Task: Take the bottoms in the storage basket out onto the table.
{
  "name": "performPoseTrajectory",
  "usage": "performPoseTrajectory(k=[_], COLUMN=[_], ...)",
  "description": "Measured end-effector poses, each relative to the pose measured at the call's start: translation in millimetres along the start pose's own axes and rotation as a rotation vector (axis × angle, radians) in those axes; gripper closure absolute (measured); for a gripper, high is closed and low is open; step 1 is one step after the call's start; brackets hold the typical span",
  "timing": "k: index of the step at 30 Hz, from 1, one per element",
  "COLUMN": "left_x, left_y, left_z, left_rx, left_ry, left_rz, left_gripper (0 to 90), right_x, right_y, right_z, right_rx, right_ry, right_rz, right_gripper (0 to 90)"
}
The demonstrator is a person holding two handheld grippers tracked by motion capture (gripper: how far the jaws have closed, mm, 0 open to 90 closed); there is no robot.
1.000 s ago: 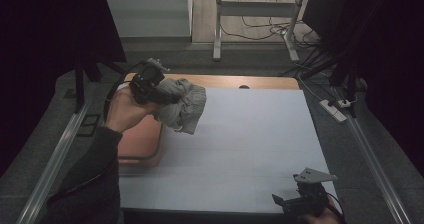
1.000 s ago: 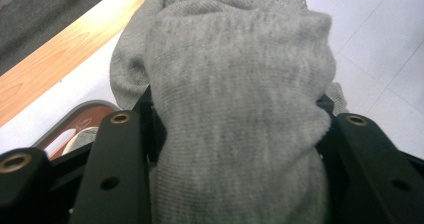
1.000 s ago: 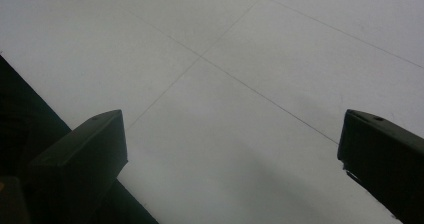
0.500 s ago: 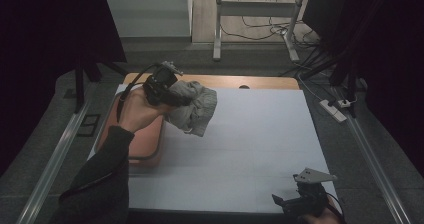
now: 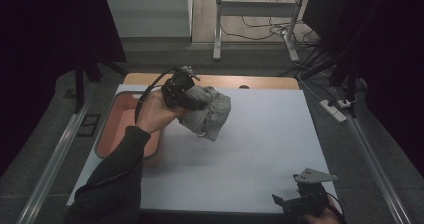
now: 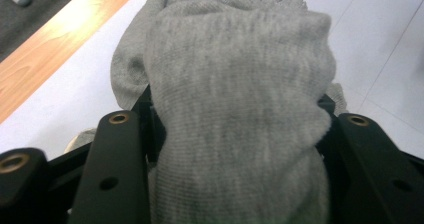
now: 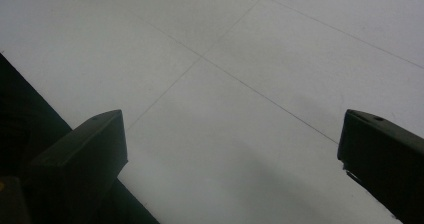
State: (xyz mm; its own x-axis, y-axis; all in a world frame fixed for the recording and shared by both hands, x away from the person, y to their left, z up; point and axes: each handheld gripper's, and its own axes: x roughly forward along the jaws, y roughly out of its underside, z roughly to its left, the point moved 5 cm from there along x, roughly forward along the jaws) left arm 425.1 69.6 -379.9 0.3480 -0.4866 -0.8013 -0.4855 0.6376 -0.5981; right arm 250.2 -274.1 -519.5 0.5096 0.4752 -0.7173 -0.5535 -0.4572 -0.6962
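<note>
Carrying, overall: you held a grey knitted bundle in the air over the white counter, out past the tub, with nothing else on the sheet.
Counter: it was a pale sheet ruled with faint seams, with a strip of bare wood along its far edge.
Tub: the salmon tub sat at the counter's left edge, its inside looking bare as far as your sleeve let anyone see.
Bundle: the grey sock bundle hung just right of the tub, clear of the surface, its loose end drooping below your left hand.
Left tongs: your left tongs were clamped on the grey sock bundle, the fabric bulging out above the two black jaws.
Right tongs: your right tongs rested at the near right corner of the counter, spread wide with nothing but white sheet between them.
Risk, slip: you gripped soft, springy knit by a fold, so I judged a quick swing could let a layer pull free and the bundle sag or drop.
Risk, drag: the hanging end could brush the counter or the tub's rim if you lowered early, which would unroll the bundle.
Risk, placement: letting go from height would likely leave it crumpled rather than flat.
</note>
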Motion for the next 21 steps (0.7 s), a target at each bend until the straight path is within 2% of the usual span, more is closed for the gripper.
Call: performPoseTrajectory(k=[10,21], left_x=[33.2,70.3], left_y=[-4.0,7.1], left_z=[-11.2,-11.5], left_rx=[0.052,0.049], left_ry=[0.006,0.015], left_rz=[0.006,0.019], left_gripper=[46.3,45.9], right_x=[-0.2,-0.5], right_y=[0.0,0.2], right_z=[0.2,0.6], right_rx=[-0.004,-0.007], right_ry=[-0.002,-0.004], right_rz=[-0.002,-0.003], right_gripper=[0.0,0.0])
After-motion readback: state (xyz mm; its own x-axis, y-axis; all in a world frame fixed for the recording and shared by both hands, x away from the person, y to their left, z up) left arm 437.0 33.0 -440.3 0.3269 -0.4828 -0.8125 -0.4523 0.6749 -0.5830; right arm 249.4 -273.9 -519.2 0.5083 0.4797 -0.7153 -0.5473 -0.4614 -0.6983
